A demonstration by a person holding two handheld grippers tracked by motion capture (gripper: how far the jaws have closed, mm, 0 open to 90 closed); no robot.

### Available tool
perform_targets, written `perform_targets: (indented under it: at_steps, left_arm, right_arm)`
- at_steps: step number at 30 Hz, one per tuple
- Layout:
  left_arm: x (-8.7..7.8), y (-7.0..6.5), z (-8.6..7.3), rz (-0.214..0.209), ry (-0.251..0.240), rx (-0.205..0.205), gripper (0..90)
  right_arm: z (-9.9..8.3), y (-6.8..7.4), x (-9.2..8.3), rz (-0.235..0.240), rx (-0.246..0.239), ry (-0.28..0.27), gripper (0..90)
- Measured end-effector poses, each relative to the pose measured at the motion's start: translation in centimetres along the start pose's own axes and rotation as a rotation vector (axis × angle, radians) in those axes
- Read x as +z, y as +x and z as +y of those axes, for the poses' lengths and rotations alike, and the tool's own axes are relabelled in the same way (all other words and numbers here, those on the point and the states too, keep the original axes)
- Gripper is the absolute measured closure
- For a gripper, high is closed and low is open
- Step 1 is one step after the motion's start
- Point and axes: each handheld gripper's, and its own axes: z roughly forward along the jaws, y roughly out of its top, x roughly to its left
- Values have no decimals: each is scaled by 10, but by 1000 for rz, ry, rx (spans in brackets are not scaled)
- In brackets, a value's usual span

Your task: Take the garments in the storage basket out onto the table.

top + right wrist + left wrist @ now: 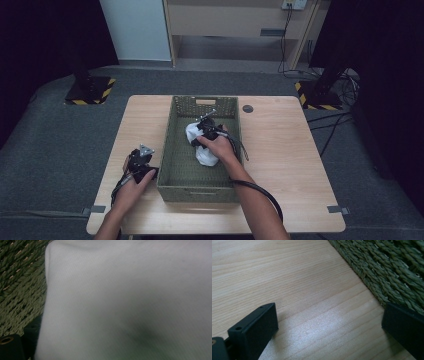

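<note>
While your right gripper [204, 131] presses into the white cloth [205, 152] at centre frame inside the green basket [172, 165] | grip unclear, jaws hidden | left gripper [141, 161] wide open, empty, on desk [280, 150] lower left | likely next: clamp, lift clear of rim.

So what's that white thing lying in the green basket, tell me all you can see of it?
The white cloth is soft, crumpled fabric with a fine weave, bunched in a heap on the floor of the woven green basket, about mid-basket. The right gripper is pressed into its top, with the person's hand just behind. In the right gripper view the cloth lies close against the camera, so the jaws' hold can't be judged.
</note>
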Motion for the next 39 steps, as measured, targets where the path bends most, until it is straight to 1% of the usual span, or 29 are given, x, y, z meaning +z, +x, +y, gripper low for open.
perform_targets:
  at_steps: [4,8,9,13,19,21,25,32,34,36,39]
  left_arm:
    - [0,0,0,0,0,0,0]
    - [0,0,0,0,0,0,0]
    - [0,0,0,0,0,0,0]
    - [0,0,0,0,0,0,0]
    - [0,0,0,0,0,0,0]
    - [0,0,0,0,0,0,0]
    - [0,0,0,0,1,1,0]
    - [0,0,0,0,1,1,0]
    - [0,0,0,0,0,0,0]
    - [0,0,0,0,0,0,0]
    - [0,0,0,0,-1,0,0]
  right_arm:
    - [1,1,0,6,-9,10,111]
    - [1,2,-1,11,-25,15,196]
    - [2,2,-2,12,-26,17,235]
    - [3,0,-7,18,-34,11,343]
    - [8,1,-16,8,-43,5,434]
    - [10,2,-20,4,-40,-8,447]
    - [15,3,-29,9,-35,-33,458]
    - [23,7,-47,9,-46,-77,458]
    - [25,8,-53,5,-48,-89,459]
    - [27,8,-59,-7,-60,-106,461]
    - [29,7,-67,-12,-54,-125,463]
